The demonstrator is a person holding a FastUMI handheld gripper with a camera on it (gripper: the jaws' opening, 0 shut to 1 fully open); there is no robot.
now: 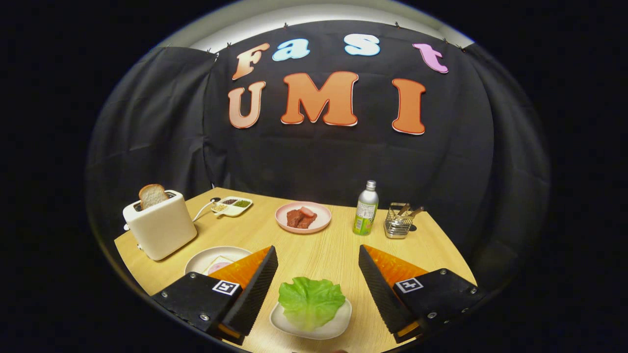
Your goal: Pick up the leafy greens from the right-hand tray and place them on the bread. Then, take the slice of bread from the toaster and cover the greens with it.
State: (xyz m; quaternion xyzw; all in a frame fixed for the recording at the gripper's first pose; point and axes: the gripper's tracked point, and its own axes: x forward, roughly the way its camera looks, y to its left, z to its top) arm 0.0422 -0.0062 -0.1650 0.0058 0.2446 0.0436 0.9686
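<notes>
Green lettuce (311,300) lies on a small white tray (338,327) between the gripper (318,274)'s released, wide jaws, untouched. First step, I judge: lower and pinch the leaf. Beyond, a plate (206,257) with bread, a toaster (159,230) holding a slice (152,195), pale wooden bench (324,247), black cloth wall.

**Lettuce, bread and toaster on the wooden table**

A green lettuce leaf (311,300) lies on a small white tray (338,327). Far left of it, a cream toaster (161,228) holds an upright bread slice (152,195). Between them, a white plate (208,257) carries bread (219,264).
</notes>
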